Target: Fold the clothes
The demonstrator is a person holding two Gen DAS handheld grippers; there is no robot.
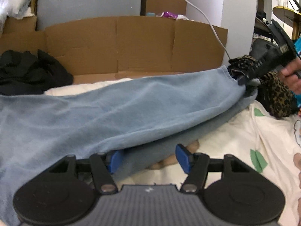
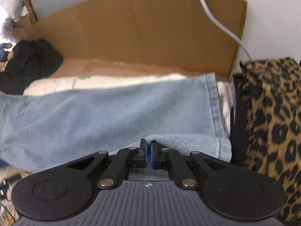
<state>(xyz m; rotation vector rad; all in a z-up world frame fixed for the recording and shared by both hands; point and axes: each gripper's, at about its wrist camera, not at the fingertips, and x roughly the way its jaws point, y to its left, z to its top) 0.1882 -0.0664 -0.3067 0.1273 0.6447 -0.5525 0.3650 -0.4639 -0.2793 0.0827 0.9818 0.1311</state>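
Stretching across the bed, the jeans lie as a long pale-blue leg running from the lower left to a hemmed cuff at the upper right. The right tool is clamped shut on a fold of denim near that cuff, its blue pads pressed together with cloth pinched between them; in the left wrist view the right tool lifts the cuff end clear of the bedding, so the upper layer hangs over a darker lower layer. The left tool stands open, its pads apart on either side of the leg's near edge, one pad tucked just under the raised layer, neither pressing on cloth.

A leopard cloth sits just beside the cuff on the right, crowding that end. A cardboard wall stands behind the far edge of the jeans, with a strip of pale bedding between them. Black clothes are heaped at the far left, well apart from both tools. Open bedding with green leaf prints lies to the right of the left tool.
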